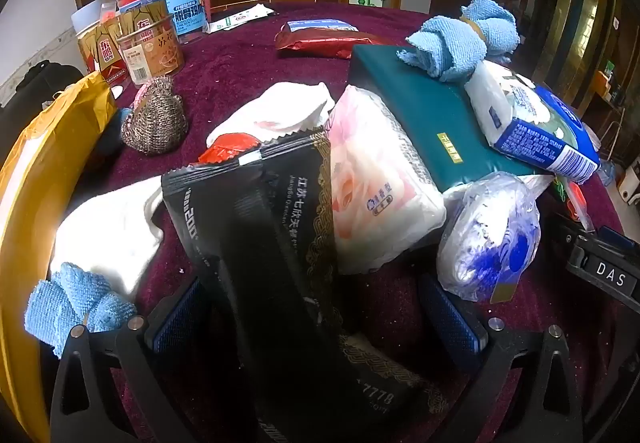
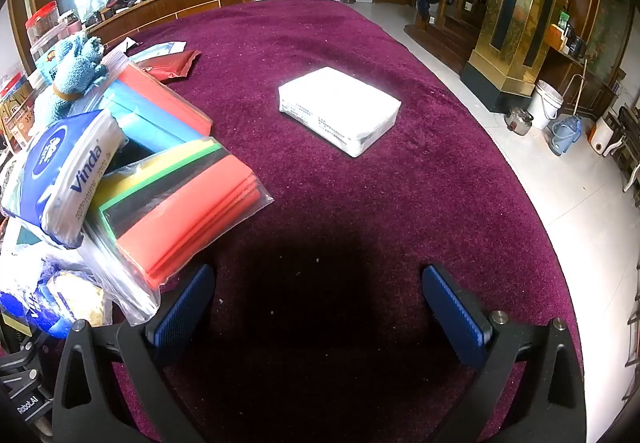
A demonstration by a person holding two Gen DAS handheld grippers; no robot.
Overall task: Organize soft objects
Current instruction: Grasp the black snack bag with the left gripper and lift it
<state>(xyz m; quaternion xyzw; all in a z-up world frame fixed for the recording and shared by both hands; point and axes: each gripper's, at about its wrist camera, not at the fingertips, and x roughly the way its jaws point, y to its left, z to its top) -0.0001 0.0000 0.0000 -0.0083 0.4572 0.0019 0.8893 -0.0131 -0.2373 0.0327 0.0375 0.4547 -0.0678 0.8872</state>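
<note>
Hovering spread wide over the black pack (image 1: 276, 243) in the heap at the table's (image 2: 360, 203) left edge, the left gripper (image 1: 316, 319) looks ready to squeeze it and lift, while the right gripper (image 2: 320, 307) hangs spread and empty near the white pack (image 2: 340, 109).

Left gripper (image 1: 316, 317), right gripper (image 2: 318, 307) — both tilted down (fingers wide apart).

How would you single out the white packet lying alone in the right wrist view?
Start at the purple carpeted table. Left is a pile with a Vinda tissue pack. The white packet lies apart, flat, rectangular, with small dark print along its edges, touching nothing.
</note>
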